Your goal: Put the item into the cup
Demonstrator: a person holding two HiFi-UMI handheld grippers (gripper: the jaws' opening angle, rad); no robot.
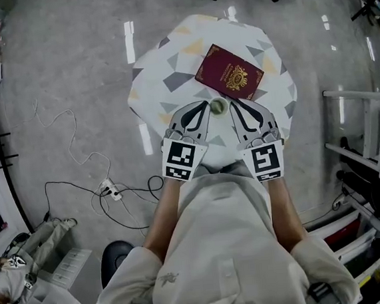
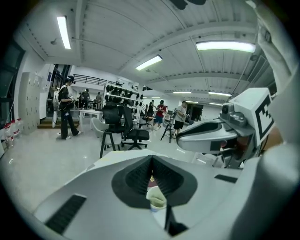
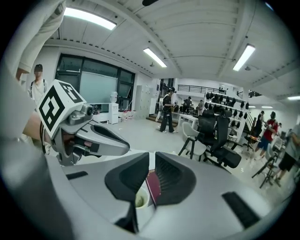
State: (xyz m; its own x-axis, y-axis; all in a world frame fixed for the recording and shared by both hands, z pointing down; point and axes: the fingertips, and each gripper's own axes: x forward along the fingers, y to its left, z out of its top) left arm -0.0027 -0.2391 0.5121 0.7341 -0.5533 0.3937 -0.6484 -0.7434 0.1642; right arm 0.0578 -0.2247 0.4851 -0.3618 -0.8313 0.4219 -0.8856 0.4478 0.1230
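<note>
Your left gripper is clenched: in the left gripper view its dark pads meet at the tips and nothing sits between them. Your right gripper is closed down as well. In the right gripper view only a thin slit shows between its pads, and it grasps nothing.

You hold both grippers over the near edge of the small table, which has a patterned cloth. Their tips angle in towards each other. The cup stands upright on the table between the two tips, close to the near edge and about midway along it. Neither gripper holds it. In both gripper views the cup shows below the closed pads, not between them. From the right gripper view its inside looks greenish, but you cannot tell whether anything lies in it.

Beyond the cup, a maroon booklet with a gold crest lies flat and turned at an angle, reaching towards the table's far right corner. Its near corner is just beside the cup. Whether the two touch cannot be told.

On the floor left of the table, a white cable runs to a power strip.
</note>
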